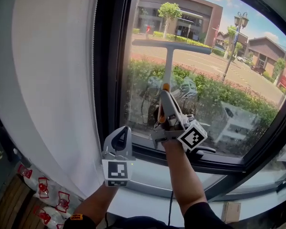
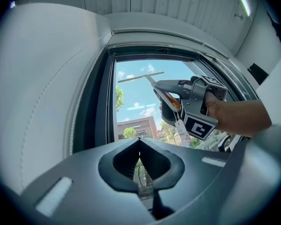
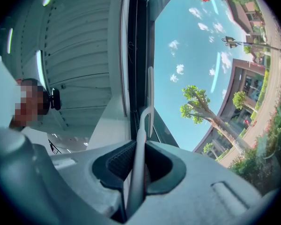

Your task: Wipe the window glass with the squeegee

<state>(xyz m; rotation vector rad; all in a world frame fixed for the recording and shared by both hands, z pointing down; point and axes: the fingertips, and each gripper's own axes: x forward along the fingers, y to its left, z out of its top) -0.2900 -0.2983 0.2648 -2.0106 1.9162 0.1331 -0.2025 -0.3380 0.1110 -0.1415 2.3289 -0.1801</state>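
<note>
The right gripper point(image 1: 165, 90), raised at arm's length, pinches the pale handle of a T-shaped squeegee point(image 1: 168, 56) against the window glass point(image 1: 214, 80), its blade set level across the upper left of the pane; whether the rubber edge actually meets the glass cannot be told. In the right gripper view the jaws of the right gripper point(image 3: 139, 149) clamp the squeegee's point(image 3: 143, 125) shaft from both sides, the blade edge-on above and just beside the dark window frame point(image 3: 131, 78). The left gripper point(image 1: 120, 133) hangs low in front of the frame's point(image 1: 109, 56) lower left corner, well apart from the tool; the left gripper view shows its tips point(image 2: 139, 142) pressed together with nothing between them, and beyond them the squeegee point(image 2: 140, 76) and the right gripper point(image 2: 158, 86), a small paper tag point(image 2: 180, 128) dangling from the handle. A white curtain point(image 1: 52, 80) falls along the left of the frame, close to the blade's left end. Below runs a pale sill point(image 1: 152, 175), and red-and-white packets point(image 1: 43, 187) lie at lower left. Through the glass: a hedge point(image 1: 219, 92), a road, brown buildings and a street lamp point(image 1: 240, 22) under blue sky
</note>
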